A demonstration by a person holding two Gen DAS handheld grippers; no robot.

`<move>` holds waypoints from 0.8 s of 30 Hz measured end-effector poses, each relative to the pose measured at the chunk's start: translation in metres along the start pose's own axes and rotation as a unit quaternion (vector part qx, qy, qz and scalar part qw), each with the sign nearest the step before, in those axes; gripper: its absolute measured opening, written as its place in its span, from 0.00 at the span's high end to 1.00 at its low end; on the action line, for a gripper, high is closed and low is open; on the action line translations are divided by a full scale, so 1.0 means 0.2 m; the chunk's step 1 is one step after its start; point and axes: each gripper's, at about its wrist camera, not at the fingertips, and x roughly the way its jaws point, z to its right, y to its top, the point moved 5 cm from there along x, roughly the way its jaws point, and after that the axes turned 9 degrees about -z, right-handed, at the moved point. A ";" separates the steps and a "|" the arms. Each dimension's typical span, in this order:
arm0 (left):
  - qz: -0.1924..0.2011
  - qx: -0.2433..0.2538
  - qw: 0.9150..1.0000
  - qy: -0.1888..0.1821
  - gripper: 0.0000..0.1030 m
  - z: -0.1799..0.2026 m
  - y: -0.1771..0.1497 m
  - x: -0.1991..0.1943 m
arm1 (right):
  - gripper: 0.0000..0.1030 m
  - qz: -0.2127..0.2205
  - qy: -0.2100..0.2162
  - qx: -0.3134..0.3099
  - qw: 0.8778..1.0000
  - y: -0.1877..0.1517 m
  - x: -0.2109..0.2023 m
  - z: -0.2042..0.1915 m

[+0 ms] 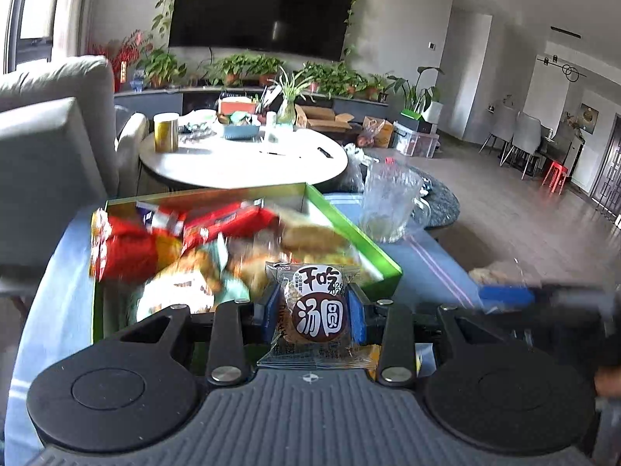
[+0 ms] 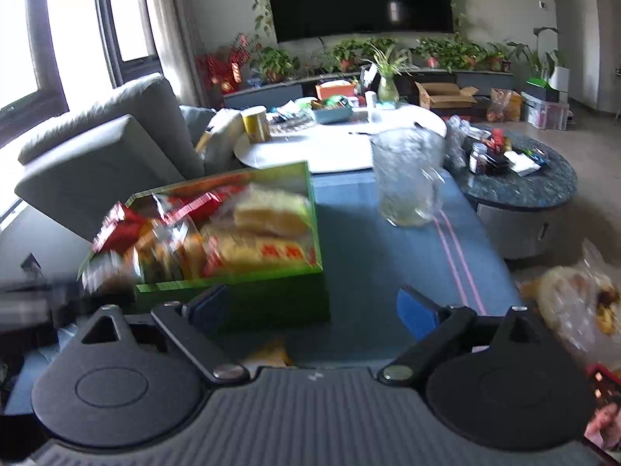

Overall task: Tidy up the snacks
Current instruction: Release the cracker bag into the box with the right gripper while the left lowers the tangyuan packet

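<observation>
My left gripper (image 1: 315,306) is clamped on a small snack packet (image 1: 315,310), clear wrapper with a brown round label, pinched upright between the blue pads (image 1: 356,316). I hold it just at the near edge of the green box (image 1: 351,229), which sits on the blue tablecloth (image 1: 427,256). The box is already crowded: red packets (image 1: 128,248) on its left side, pale yellow cakes in clear wrap (image 1: 310,237) toward its right, all blurred.

My right gripper (image 2: 312,306) stands wide, its pads well apart with nothing between them. From that side the green box (image 2: 233,283) lies just ahead and to the left, the yellow cakes (image 2: 271,217) filling its right half. Another yellow snack (image 2: 271,353) lies on the cloth close under my right fingers, mostly hidden. At the right edge of the table a clear bag of snacks (image 2: 574,299) rests, blurred.

A glass jug (image 2: 407,178) stands farther off on the cloth, right of the box and apart from it. Beyond it are a white round table (image 2: 349,151) and a dark round table (image 2: 543,190).
</observation>
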 end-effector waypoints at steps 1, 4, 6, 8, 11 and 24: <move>0.002 0.000 1.000 0.003 0.68 0.00 0.03 0.01 | 0.05 -0.003 -0.002 0.003 1.000 -0.02 0.00 0.01; 0.010 -0.004 1.000 0.016 0.68 -0.01 0.11 0.05 | 0.05 -0.012 0.002 0.011 1.000 -0.05 0.02 0.04; 0.016 -0.008 0.999 0.029 0.68 -0.03 0.18 0.07 | 0.05 -0.015 0.010 0.014 1.000 -0.05 0.03 0.03; 0.018 -0.014 0.999 0.041 0.67 -0.06 0.23 0.10 | 0.05 -0.016 0.019 0.013 1.000 -0.07 0.03 0.02; 0.017 -0.023 0.998 0.052 0.67 -0.10 0.30 0.14 | 0.05 -0.018 0.033 0.014 0.999 -0.08 0.04 0.01; 0.016 -0.050 0.997 0.065 0.47 -0.17 0.35 0.30 | 0.05 -0.034 0.048 0.022 0.998 -0.13 0.06 -0.01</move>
